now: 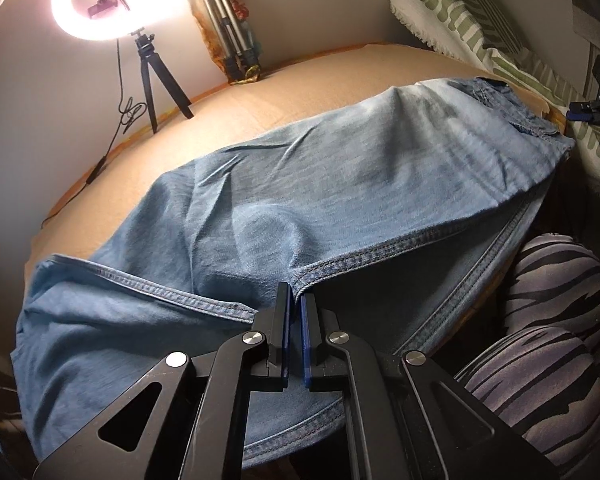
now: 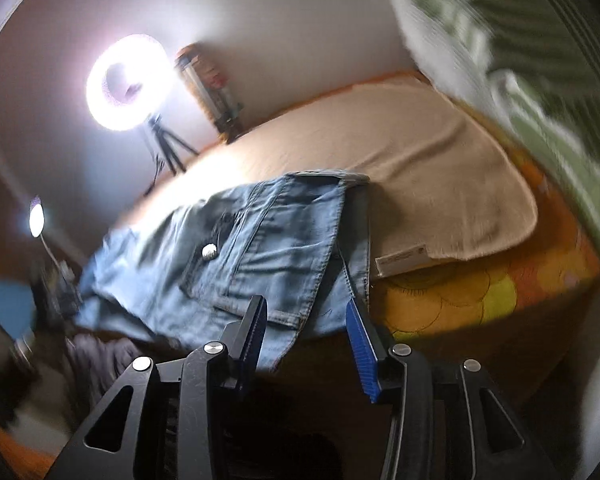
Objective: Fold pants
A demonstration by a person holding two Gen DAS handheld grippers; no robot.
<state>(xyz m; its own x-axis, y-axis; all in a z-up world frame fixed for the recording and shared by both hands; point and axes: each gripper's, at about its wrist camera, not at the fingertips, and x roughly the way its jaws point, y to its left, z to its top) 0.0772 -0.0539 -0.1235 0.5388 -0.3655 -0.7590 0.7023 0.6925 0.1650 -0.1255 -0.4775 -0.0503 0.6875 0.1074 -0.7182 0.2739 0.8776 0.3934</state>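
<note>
Left wrist view has the left gripper (image 1: 296, 300) pinched tight on the seam of the jeans (image 1: 300, 200) spread across the beige blanket (image 1: 300, 80), while the right gripper (image 2: 306, 312) hangs apart over the waistband, gripping nothing.

Two wrist cameras, each looking along my fingers, tilted down across the bed.

My left view sits close over the jeans (image 1: 300, 200), facing the far edge and the ring light (image 1: 112, 0). My right view hangs farther back off the near edge, blurred. Both share jeans, beige blanket (image 2: 440, 168), light and wall.
</note>
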